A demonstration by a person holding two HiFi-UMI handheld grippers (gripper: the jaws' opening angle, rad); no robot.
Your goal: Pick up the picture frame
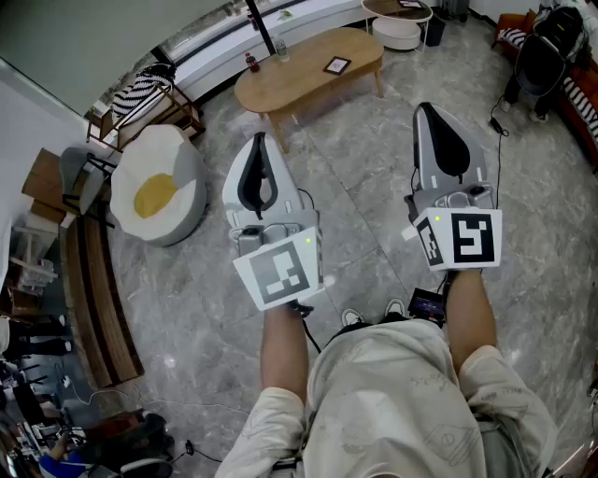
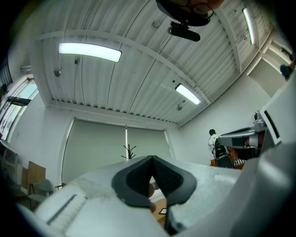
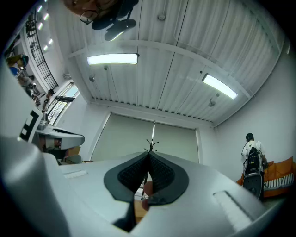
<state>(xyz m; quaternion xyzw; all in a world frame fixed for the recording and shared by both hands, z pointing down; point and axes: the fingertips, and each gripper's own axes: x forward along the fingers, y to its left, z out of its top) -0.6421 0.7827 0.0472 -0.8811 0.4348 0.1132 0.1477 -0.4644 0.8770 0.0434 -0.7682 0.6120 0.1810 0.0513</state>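
A small dark picture frame (image 1: 337, 65) lies flat on the oval wooden coffee table (image 1: 299, 79) at the far side of the room. My left gripper (image 1: 258, 147) is held up over the grey floor, well short of the table, its jaws shut with nothing between them. My right gripper (image 1: 428, 116) hangs beside it to the right, also shut and empty. Both gripper views tilt up at the ceiling; a sliver of the table and frame (image 2: 163, 211) shows between the left jaws.
A bottle (image 1: 250, 63) and a glass (image 1: 281, 51) stand on the table's left half. A white-and-yellow egg-shaped beanbag (image 1: 159, 187) sits at the left, a wooden bench (image 1: 93, 299) beyond it. A round white side table (image 1: 400, 26) is at the back. A person (image 3: 252, 157) stands far right.
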